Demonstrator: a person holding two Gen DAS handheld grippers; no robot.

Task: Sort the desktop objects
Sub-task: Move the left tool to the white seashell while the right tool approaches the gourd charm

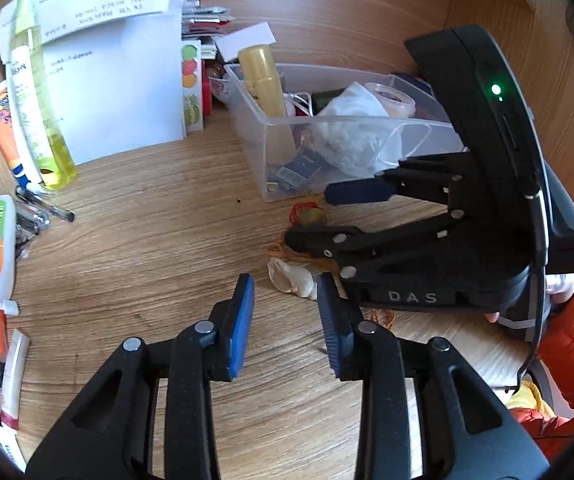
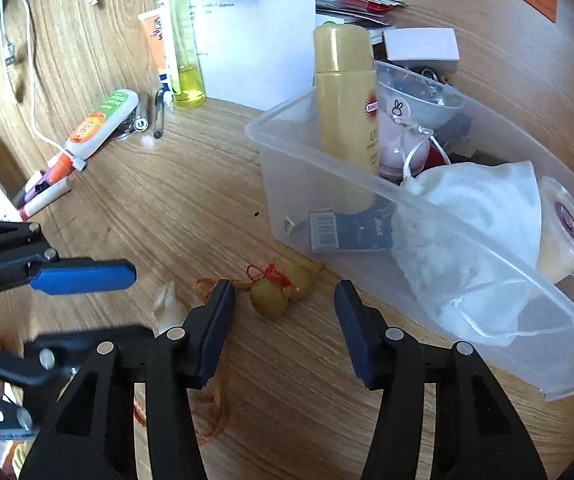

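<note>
gourd charm (image 2: pixel 273 294): 1 | clear bin (image 2: pixel 367 200): 1 | right gripper (image 2: pixel 285 308) says "DAS", wide apart | left gripper (image 1: pixel 285 320) wide apart, holding nothing

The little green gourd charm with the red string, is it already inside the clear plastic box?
No, the gourd charm lies on the wooden desk just outside the clear plastic box, ahead of the right gripper and its open jaws.
</note>
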